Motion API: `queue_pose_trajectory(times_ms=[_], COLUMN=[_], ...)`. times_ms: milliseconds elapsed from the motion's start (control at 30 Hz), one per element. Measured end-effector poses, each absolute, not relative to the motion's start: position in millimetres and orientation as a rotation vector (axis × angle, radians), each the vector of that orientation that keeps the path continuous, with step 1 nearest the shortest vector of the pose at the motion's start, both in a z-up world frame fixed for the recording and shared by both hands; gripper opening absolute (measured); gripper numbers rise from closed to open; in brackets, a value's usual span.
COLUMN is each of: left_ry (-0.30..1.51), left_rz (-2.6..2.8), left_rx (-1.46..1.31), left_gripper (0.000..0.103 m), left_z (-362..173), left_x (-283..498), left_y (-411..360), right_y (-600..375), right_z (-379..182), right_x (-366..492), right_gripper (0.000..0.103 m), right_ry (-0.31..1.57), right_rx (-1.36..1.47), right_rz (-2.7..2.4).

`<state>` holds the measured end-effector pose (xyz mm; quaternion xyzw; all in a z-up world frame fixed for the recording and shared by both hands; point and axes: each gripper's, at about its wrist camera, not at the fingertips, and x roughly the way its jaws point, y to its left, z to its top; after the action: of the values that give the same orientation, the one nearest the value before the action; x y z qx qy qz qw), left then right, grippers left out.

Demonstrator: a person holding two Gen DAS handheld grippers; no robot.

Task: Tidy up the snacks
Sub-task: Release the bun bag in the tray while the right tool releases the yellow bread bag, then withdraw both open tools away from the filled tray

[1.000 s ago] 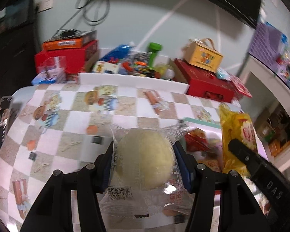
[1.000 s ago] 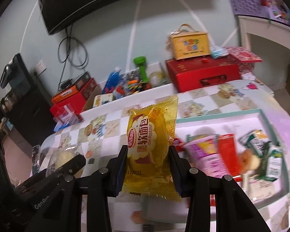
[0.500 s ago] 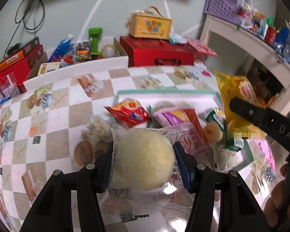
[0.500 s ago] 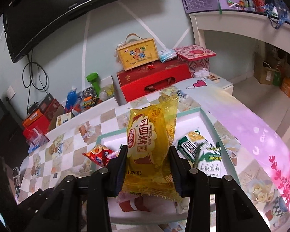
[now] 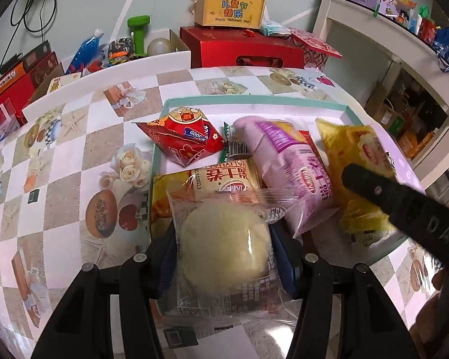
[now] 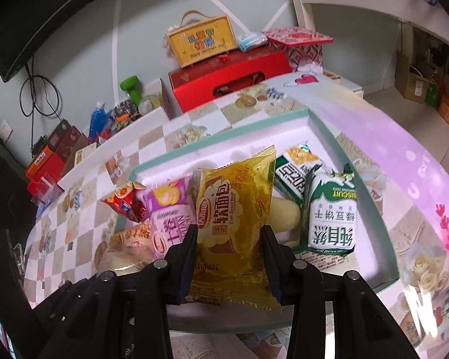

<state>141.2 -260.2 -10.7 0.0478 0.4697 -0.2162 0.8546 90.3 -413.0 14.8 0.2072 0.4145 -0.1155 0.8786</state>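
Delivery step: the left tool clenches a clear-wrapped pale bun, the right tool a yellow bread packet, both above the teal-rimmed tray on the bench. Next, probably, lower each into a gap and let go.

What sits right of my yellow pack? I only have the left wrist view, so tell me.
Observer: Two green-and-white biscuit packs lie in the tray, right of the yellow bread pack that the right gripper is clamped on.
Operator: Report anything under them.
Observer: A pale bun shows between the yellow pack and the nearer biscuit pack.
Operator: Say what hangs on the wall.
Observer: A dark flat screen is mounted upper left, with cables looping below it.
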Motion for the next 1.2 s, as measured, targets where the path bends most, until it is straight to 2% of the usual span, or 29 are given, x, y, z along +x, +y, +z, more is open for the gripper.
queue_pose_trajectory(times_ms=[467,500,567,600,633,700,967,1067,1200], left_ry=[1.013,1.015,1.014,1.013,1.010,1.008,0.966,0.949,0.954], left_rz=[-0.458,-0.457,-0.446,-0.440,-0.439,-0.444,-0.453,-0.425,-0.294], left_rx=[0.092,0.100,0.121,0.136,0.146,0.158,0.151,0.118,0.069], left_gripper=[0.059,0.061,0.071,0.072,0.073,0.073,0.076,0.077,0.087], left_z=[-16,-15,-11,-9,-7,-3,22,28,25], left_x=[149,148,146,144,143,140,132,133,142], left_y=[-260,-261,-262,-263,-263,-263,-254,-243,-217], right_y=[-413,-413,-413,-412,-413,-413,-413,-412,-404], right_z=[10,11,16,19,21,27,39,38,34], right_x=[95,95,94,93,92,89,84,86,89], right_gripper=[0.045,0.045,0.045,0.048,0.055,0.060,0.061,0.072,0.100], right_ry=[0.889,0.889,0.882,0.876,0.870,0.858,0.835,0.844,0.856], right_rx=[0.426,0.419,0.403,0.394,0.390,0.378,0.356,0.346,0.332], right_rz=[-0.226,-0.227,-0.232,-0.236,-0.241,-0.252,-0.269,-0.279,-0.256])
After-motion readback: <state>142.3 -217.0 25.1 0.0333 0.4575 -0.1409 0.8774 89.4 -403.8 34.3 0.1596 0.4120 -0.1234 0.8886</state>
